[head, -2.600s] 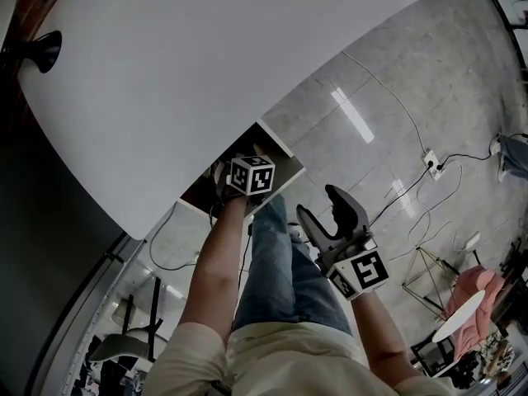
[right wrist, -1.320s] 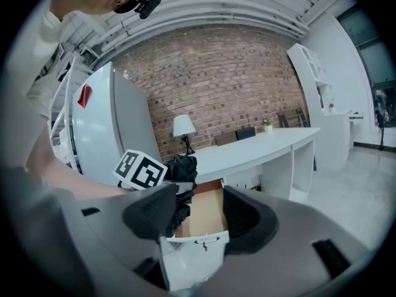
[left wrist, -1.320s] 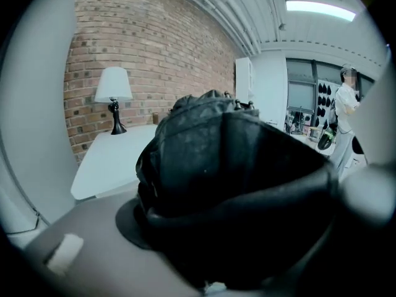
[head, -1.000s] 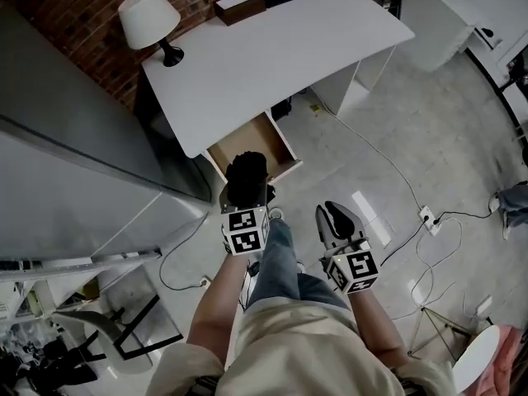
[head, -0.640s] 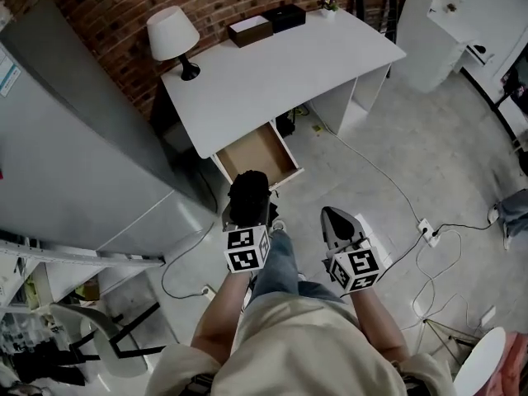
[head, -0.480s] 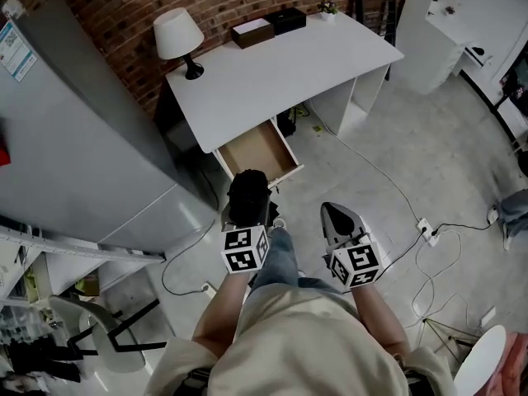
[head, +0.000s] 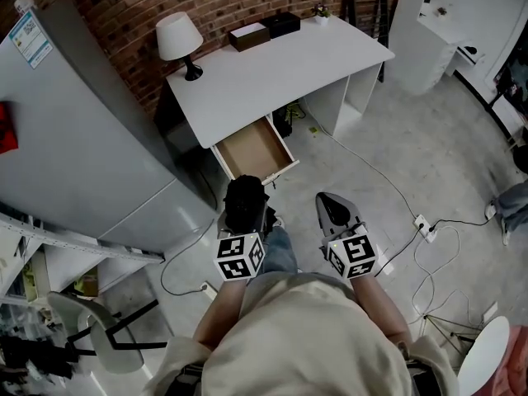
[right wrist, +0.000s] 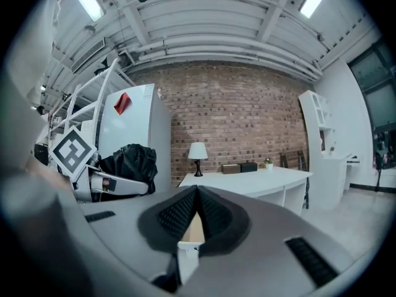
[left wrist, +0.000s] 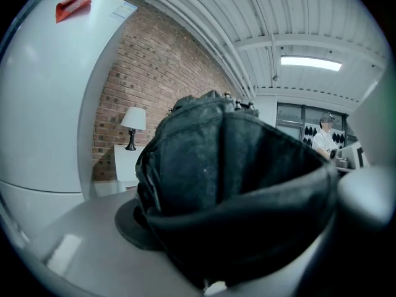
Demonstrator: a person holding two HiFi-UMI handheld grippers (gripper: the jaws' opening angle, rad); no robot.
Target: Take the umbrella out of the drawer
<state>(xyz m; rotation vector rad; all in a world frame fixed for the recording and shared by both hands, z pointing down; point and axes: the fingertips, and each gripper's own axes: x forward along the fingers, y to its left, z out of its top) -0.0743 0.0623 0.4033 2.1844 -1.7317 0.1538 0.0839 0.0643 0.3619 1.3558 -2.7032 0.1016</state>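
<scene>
The folded black umbrella (head: 245, 203) is out of the drawer and clamped between the jaws of my left gripper (head: 245, 211), which holds it in the air in front of my body. In the left gripper view its crumpled black fabric (left wrist: 229, 184) fills the space between the jaws. The wooden drawer (head: 252, 148) hangs open under the white desk (head: 272, 73), its inside bare. My right gripper (head: 332, 210) hovers beside the left one, shut with nothing in it. The right gripper view shows the pads pressed together (right wrist: 197, 197) and the umbrella (right wrist: 130, 159) off to the left.
A white lamp (head: 179, 40) and two boxes (head: 250, 34) stand at the desk's back edge by the brick wall. A grey fridge (head: 74, 139) stands to the left. Cables (head: 412, 213) and a power strip lie on the floor at the right.
My left gripper has come up and back out of the drawer with the umbrella. My right gripper's jaws have closed. Both grippers now hang well back from the desk.
</scene>
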